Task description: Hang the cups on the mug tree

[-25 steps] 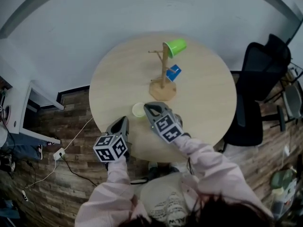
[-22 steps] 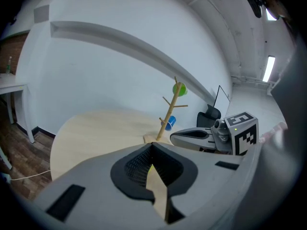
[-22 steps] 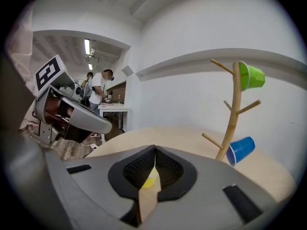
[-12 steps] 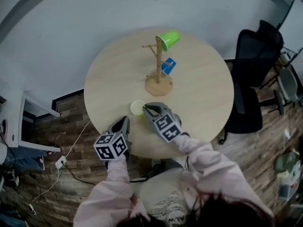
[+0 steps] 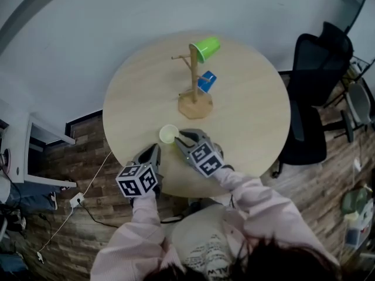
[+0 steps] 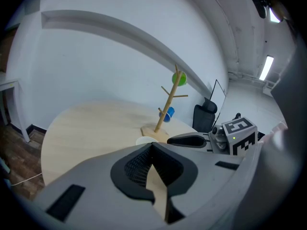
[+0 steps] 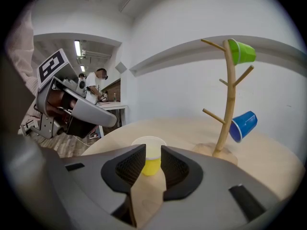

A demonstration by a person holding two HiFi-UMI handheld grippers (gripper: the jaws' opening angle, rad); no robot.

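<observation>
Though the left tongs (image 5: 153,151) hang clenched, the right tongs (image 5: 183,137), just opening and empty, face the upright yellow cup (image 5: 169,134) just ahead.

On my feed the table (image 5: 252,116) looks like pale wood, smooth and matt. The mug tree (image 5: 194,81) is bare light wood with no gloss. The green cup (image 5: 206,47), blue cup (image 5: 207,82) and yellow cup (image 7: 149,158) are smooth plastic with a faint sheen; I see the yellow one is whitish inside. The floor (image 5: 88,227) is dark, rough-grained planks. The sleeve (image 5: 258,204) is soft, creased pink cloth.
</observation>
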